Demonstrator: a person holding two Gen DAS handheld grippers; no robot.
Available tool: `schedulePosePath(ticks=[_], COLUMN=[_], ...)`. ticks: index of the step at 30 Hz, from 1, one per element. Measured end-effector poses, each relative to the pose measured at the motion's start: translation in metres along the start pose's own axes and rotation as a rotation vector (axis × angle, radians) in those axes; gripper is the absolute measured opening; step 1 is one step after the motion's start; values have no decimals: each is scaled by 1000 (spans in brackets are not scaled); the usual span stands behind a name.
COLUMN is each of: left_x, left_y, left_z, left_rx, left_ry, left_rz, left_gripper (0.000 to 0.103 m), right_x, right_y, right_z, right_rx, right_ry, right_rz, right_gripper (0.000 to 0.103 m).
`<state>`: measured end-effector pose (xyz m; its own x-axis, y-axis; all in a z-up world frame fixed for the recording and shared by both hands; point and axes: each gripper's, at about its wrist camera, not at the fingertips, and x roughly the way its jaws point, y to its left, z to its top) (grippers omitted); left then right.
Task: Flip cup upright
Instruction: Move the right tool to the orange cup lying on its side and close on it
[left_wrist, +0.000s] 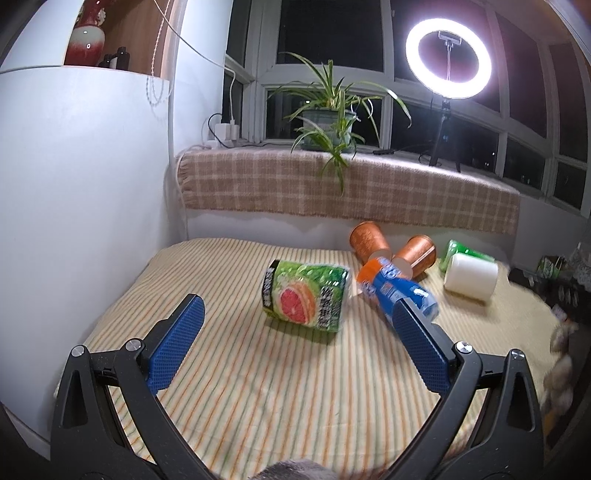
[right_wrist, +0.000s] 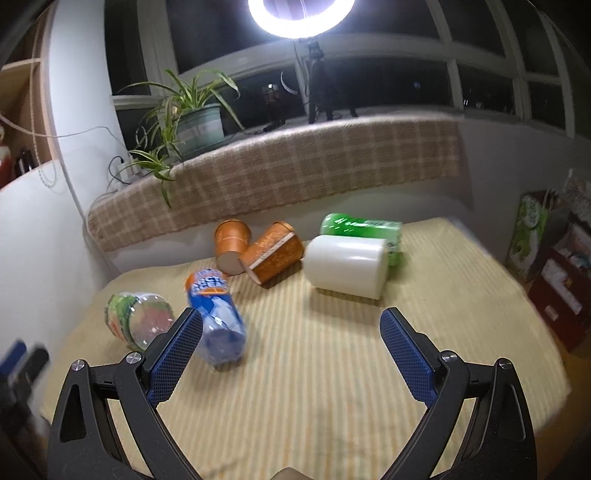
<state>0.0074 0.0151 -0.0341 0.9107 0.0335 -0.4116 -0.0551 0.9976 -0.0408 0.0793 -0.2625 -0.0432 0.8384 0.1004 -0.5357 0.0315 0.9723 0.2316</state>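
Several cups lie on their sides on the striped table (left_wrist: 258, 387). A green grapefruit-print cup (left_wrist: 306, 297) lies just ahead of my left gripper (left_wrist: 295, 328), which is open and empty. A blue-and-orange cup (left_wrist: 395, 286) lies by its right finger. Two brown paper cups (left_wrist: 369, 242) (left_wrist: 415, 254), a white cup (left_wrist: 471, 277) and a green cup (left_wrist: 465, 253) lie farther back. My right gripper (right_wrist: 291, 336) is open and empty, with the blue cup (right_wrist: 218, 314) by its left finger and the white cup (right_wrist: 347, 266) ahead. The grapefruit cup (right_wrist: 140, 321), brown cups (right_wrist: 231, 240) (right_wrist: 275, 251) and green cup (right_wrist: 362, 227) also show there.
A white wall panel (left_wrist: 81, 203) borders the table's left side. A plaid-covered ledge (left_wrist: 351, 192) runs along the back, with a potted plant (left_wrist: 328, 125) and a ring light (left_wrist: 448, 59) on it. Boxes and clutter (right_wrist: 554, 266) stand to the right of the table.
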Motion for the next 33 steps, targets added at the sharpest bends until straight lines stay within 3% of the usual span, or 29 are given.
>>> schedulePosePath(ticks=[6,14,20,25,27,33], left_x=[3,5,5,7,9,12], left_y=[14,43,66,83,90,118], left_z=[-12,-28,-27,-29,-30,-30], left_rx=[-6,-53,-103,-134,-145,-191], left_ry=[54,115,117,130,136,139], left_rz=[12,21,27,27,29,59], left_gripper=[103,103,103,103,103,103], right_x=[45,100,135,170,184,213], right_y=[6,13,27,26,24,25], right_z=[23,52,70,75,76,78], right_rx=[125,289,325,439,470,520], right_ry=[118,248,323,390,411,443], right_rz=[99,113,52,-11,-48,-118], right_gripper=[97,96,91,86,72,71])
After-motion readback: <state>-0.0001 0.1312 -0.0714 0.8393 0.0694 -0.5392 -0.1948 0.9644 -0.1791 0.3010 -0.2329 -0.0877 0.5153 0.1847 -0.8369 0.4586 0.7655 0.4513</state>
